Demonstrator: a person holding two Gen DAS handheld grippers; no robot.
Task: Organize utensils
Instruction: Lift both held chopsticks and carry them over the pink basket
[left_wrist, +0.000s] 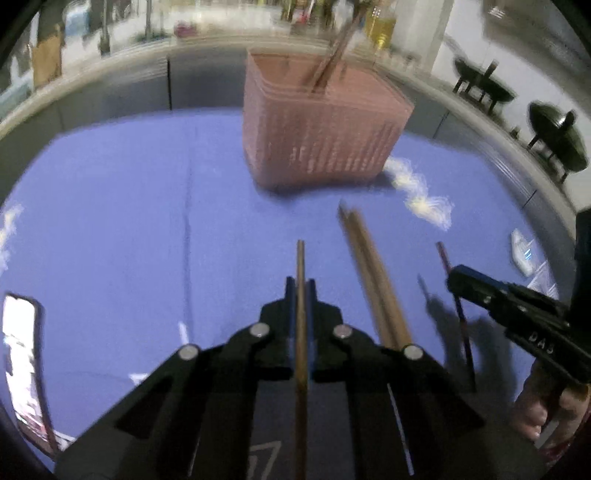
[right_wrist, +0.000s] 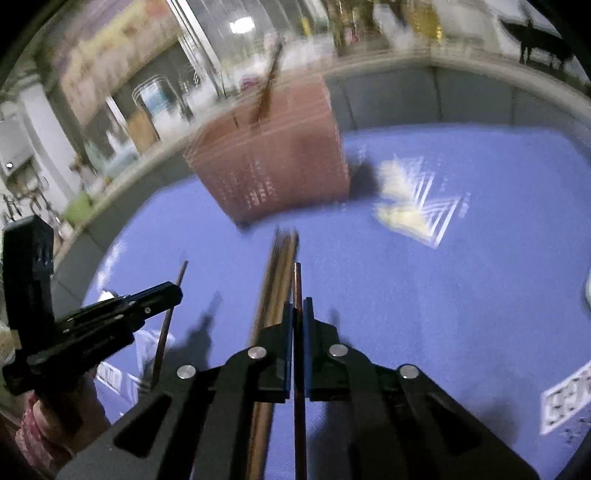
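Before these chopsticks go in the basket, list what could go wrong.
1. Each gripper pinches one thin chopstick: the left, the right. Either could pivot or slip.
2. The basket already holds sticks; new ones may snag.
3. The loose pair on the mat could get knocked.

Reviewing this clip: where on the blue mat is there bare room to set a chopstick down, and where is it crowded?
Free: the wide stretch of blue mat left of the pink basket, out to the mat's left edge. In the right wrist view, bare mat also lies right of the right gripper. Crowded: between the grippers, where loose chopsticks lie.
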